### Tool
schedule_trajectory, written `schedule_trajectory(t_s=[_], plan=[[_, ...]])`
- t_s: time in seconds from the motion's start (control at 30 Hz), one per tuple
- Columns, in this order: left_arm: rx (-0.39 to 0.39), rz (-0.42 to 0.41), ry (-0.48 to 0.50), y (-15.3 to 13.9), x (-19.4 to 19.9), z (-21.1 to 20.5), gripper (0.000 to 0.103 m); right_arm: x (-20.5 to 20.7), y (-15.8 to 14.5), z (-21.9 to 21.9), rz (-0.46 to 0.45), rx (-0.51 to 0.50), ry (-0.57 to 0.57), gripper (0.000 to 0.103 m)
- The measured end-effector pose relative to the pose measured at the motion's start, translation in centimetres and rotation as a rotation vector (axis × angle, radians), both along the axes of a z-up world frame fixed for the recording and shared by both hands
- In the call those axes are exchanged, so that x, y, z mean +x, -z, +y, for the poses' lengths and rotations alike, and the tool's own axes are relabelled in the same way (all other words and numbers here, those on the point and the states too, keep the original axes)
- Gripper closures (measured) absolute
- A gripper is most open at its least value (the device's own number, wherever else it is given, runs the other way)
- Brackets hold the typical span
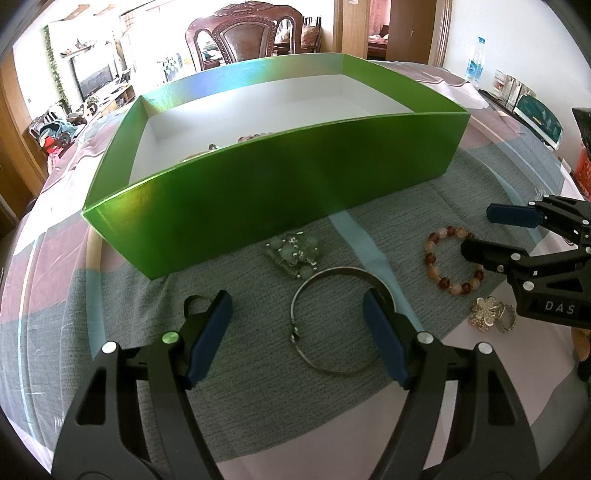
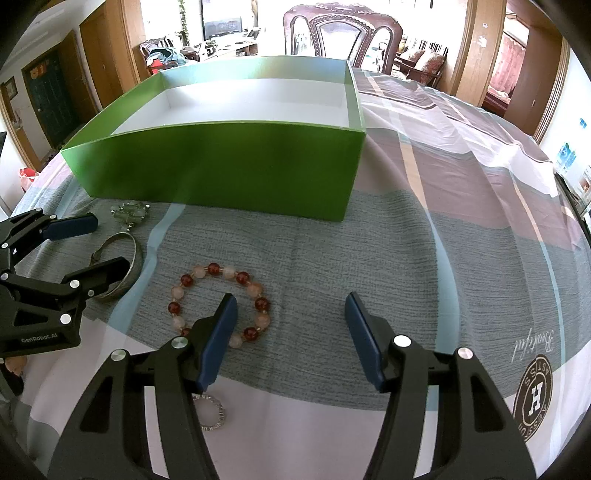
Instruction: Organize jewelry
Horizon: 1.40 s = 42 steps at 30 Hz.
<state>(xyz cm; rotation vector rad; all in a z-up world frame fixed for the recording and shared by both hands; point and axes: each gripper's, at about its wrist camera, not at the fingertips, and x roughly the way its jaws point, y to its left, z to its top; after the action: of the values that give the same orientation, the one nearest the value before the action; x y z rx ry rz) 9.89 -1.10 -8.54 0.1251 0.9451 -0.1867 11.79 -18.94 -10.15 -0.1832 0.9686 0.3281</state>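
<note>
In the left wrist view my left gripper (image 1: pixel 296 297) stands open over a silver bangle (image 1: pixel 332 371) that lies flat on the cloth, and its right finger covers the bangle's right side. A green bead piece (image 1: pixel 293 254) lies just beyond, in front of the green box (image 1: pixel 277 177). My right gripper (image 2: pixel 291 298) is open, with its left finger over the red and pink bead bracelet (image 2: pixel 213 268). A sparkly ring (image 2: pixel 221 413) lies under that finger's base. A gold flower brooch (image 1: pixel 487 312) sits beside the right gripper (image 1: pixel 478 230). Neither gripper holds anything.
The box has a white inside, and some beads (image 1: pixel 251 137) show over its near wall. A striped cloth (image 2: pixel 461 258) covers the table. A carved chair (image 2: pixel 343 33) stands behind the box. At the far right edge are a water bottle (image 1: pixel 478 59) and packets (image 1: pixel 539 114).
</note>
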Motion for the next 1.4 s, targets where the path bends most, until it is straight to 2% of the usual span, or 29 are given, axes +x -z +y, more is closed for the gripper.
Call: schedule_trajectory(t_s=[0.13,0.27,0.67,0.83,0.93,1.0,1.03,1.2,1.4], plan=[[-0.001,0.001,0.000,0.0,0.0,0.0,0.030,0.0,0.0,0.1,-0.002,-0.002,-0.003,0.043],[0.005,-0.005,0.017,-0.1,-0.3,-0.2,0.038,-0.1,0.1,0.3,-0.001,-0.002,-0.010,0.043],[-0.002,-0.003,0.014,-0.1,-0.3,-0.1,0.038,-0.1,0.1,0.3,0.001,0.001,-0.012,0.044],[-0.002,-0.003,0.013,-0.1,-0.3,-0.1,0.037,-0.4,0.1,0.4,-0.001,0.005,-0.032,0.052],[-0.004,-0.001,0.008,-0.1,-0.3,-0.1,0.035,-0.8,-0.1,0.8,-0.003,0.007,-0.053,0.064],[-0.005,0.000,0.007,-0.1,-0.2,-0.1,0.035,-1.1,-0.1,1.2,-0.002,0.007,-0.078,0.078],[-0.004,0.000,0.007,-0.1,-0.2,0.0,0.035,-1.2,-0.2,1.3,-0.002,0.006,-0.089,0.080],[-0.006,0.000,0.009,-0.2,-0.2,0.0,0.036,-1.5,-0.2,1.7,-0.011,-0.010,-0.105,0.083],[-0.011,-0.002,0.030,-0.3,-0.4,-0.3,0.049,-1.6,-0.3,1.7,-0.010,-0.005,-0.102,0.084]])
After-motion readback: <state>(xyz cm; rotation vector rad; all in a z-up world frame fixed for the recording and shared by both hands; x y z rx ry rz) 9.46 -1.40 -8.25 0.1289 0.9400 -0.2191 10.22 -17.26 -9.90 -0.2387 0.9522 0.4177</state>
